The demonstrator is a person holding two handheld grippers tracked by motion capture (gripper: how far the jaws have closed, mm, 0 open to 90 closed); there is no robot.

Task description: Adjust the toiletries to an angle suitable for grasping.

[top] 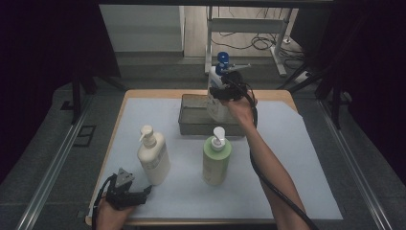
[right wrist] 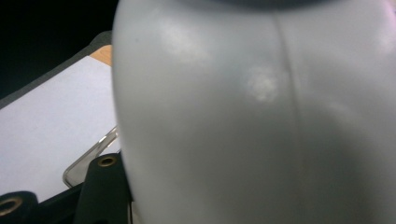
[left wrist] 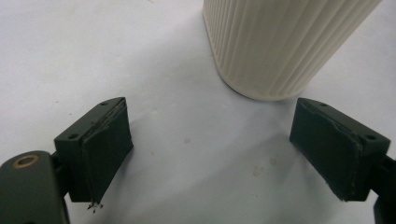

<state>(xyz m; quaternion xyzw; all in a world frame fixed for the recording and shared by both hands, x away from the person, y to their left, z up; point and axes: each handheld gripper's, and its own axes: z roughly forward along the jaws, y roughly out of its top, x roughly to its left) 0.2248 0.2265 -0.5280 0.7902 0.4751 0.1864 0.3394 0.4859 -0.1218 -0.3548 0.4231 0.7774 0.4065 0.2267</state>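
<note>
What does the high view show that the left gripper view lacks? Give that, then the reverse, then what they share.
High view: green plastic pump bottle, clear rectangular tray, right gripper holding a white blue-topped bottle. Left gripper view: fine ribs on the cream plastic pump bottle base, jaws open and empty. Both: that cream bottle, left gripper, white table cover.

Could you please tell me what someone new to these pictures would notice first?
The eye goes first to the right gripper, shut on a white bottle with a blue pump top and holding it over the clear tray at the table's far side. Nearer stand a cream pump bottle on the left and a green pump bottle at the middle, with the left gripper open beside the cream one.
</note>
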